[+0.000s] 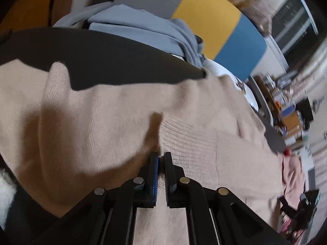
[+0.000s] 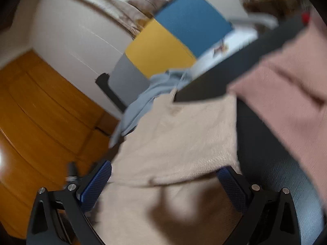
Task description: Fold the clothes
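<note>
On the dark worktop [image 1: 122, 57] a beige knit sweater [image 1: 102, 112] lies spread, the left gripper [image 1: 161, 157] pinching its ribbed hem while the right gripper [image 2: 163, 175] gapes wide over it.

Left gripper [image 1: 161, 159] jaws nearly closed, pinching beige knit sweater [image 1: 102, 112] at the tips, ribbed hem right of jaws, grey garment [image 1: 143, 28] well beyond on black surface [image 1: 114, 61]

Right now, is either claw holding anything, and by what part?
The left claw is shut on the beige sweater, pinching its ribbed edge. The right claw is open, with the sweater lying between its fingers, gripping nothing.
</note>
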Motion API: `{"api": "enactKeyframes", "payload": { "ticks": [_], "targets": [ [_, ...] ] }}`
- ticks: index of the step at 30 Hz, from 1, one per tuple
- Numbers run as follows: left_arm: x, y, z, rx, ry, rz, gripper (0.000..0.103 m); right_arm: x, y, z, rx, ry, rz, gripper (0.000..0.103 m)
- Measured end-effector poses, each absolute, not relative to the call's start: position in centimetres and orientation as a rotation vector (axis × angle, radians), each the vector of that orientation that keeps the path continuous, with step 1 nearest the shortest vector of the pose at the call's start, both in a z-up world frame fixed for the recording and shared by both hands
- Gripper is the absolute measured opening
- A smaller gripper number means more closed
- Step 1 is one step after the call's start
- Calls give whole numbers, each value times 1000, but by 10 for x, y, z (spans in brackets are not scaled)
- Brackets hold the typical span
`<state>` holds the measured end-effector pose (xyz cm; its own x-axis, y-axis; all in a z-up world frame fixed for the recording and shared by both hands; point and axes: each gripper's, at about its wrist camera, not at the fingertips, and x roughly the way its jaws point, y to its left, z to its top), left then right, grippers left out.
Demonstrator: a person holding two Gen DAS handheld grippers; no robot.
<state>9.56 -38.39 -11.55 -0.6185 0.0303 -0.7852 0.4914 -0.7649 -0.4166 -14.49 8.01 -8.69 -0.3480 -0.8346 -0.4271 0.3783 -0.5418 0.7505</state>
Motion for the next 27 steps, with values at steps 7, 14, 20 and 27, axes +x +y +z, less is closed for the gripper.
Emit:
{"api": "enactKeyframes", "payload": {
  "ticks": [7, 14, 20, 27],
  "targets": [
    [120, -382, -88, 999, 764, -2387, 9, -131, 101, -76, 1073, -636, -2104, 103],
    [94, -334, -79, 976, 531, -2544, 17, -155, 19, -77, 1060, -302, -2160, 103],
    [86, -309, -117, 1128, 472, -2555, 18, -177, -39, -101, 1135, 8, -2205, 103],
    [106, -326, -130, 1070, 744, -2565, 19, -171, -21, -109, 1105, 240, -2166, 103]
  ]
}}
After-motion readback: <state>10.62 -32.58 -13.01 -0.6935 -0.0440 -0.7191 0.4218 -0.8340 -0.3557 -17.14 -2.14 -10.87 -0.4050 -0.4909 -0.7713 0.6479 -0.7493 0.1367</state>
